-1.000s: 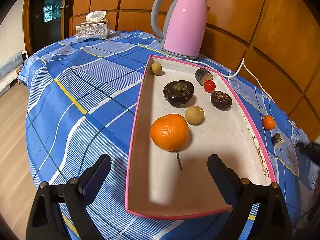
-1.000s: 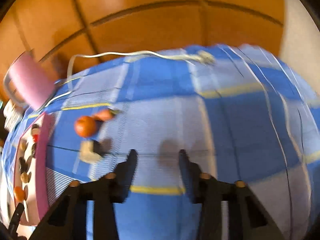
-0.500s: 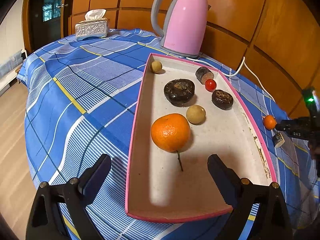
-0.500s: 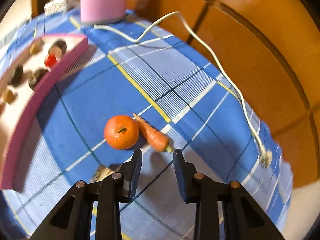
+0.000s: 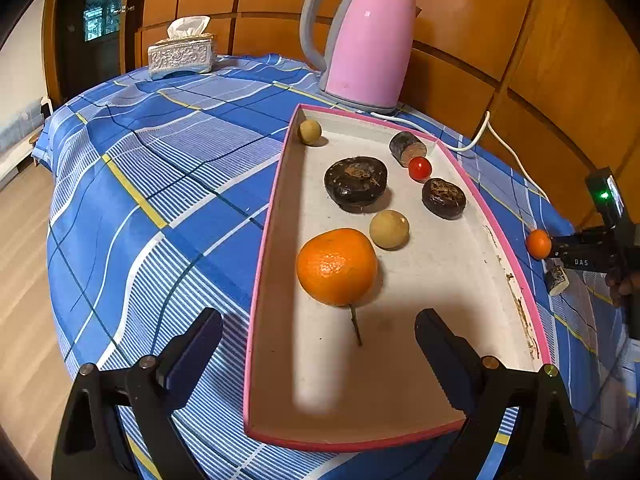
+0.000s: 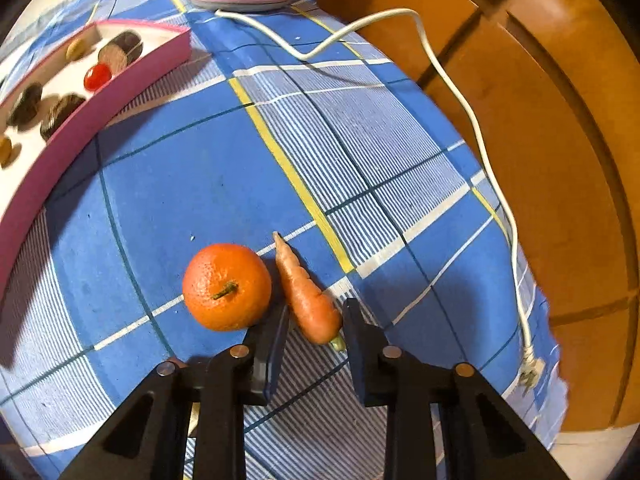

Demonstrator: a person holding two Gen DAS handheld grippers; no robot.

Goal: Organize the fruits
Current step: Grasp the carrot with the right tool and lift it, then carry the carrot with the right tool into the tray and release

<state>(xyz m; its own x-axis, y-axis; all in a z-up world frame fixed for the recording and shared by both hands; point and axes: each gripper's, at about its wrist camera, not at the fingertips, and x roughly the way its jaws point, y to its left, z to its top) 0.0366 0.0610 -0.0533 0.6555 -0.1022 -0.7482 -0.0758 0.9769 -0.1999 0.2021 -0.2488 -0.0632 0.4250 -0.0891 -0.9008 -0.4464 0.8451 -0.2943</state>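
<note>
A pink-rimmed tray (image 5: 272, 216) holds a large orange (image 5: 337, 266), two tan round fruits (image 5: 389, 229), two dark round fruits (image 5: 355, 179), a cherry tomato (image 5: 419, 168) and a dark cut piece (image 5: 407, 148). My left gripper (image 5: 316, 344) is open over the tray's near end, empty. On the cloth right of the tray lie a small orange (image 6: 227, 286) and a carrot (image 6: 306, 294). My right gripper (image 6: 314, 322) is open, its fingers on either side of the carrot's thick end. The small orange (image 5: 538, 243) also shows in the left wrist view.
A pink kettle (image 5: 360, 40) stands behind the tray, its white cord (image 6: 460, 96) trailing along the table's right edge. A tissue box (image 5: 181, 56) sits at the far left. A small cut piece (image 5: 557, 280) lies beside the tray. Wood panelling lies behind the table.
My right gripper has swung round and come down onto the carrot, whose thick end now lies between its fingers. The left gripper has stayed still over the tray.
</note>
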